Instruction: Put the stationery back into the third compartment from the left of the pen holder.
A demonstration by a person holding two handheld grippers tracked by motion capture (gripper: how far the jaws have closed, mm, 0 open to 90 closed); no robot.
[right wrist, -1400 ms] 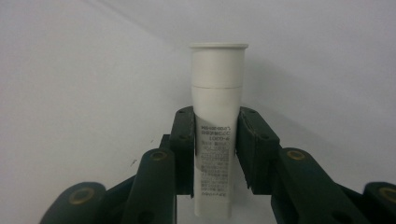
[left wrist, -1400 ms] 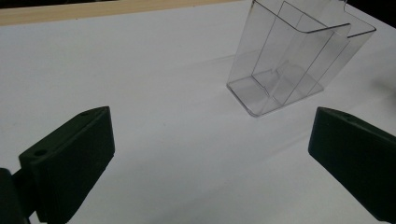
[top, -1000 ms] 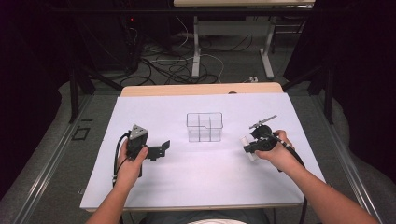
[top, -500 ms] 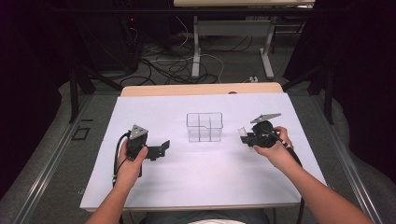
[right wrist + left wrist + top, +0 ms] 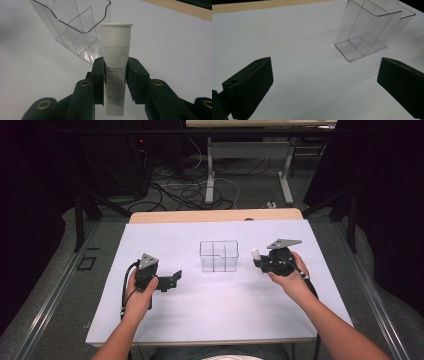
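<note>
A dim room: grey carpeted floor [image 5: 240, 195] strewn with tangled black and white cables [image 5: 180, 190], a white-legged desk frame [image 5: 250, 150] beyond the white-topped wooden table [image 5: 215, 320].

The small print on the white tube [image 5: 115, 75] is blurred; the clear organizer's [image 5: 372, 30] top is cut off.

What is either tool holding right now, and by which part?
The right tool grips a white plastic tube around its printed body, below the cap. The left tool is open and holds nothing.
</note>
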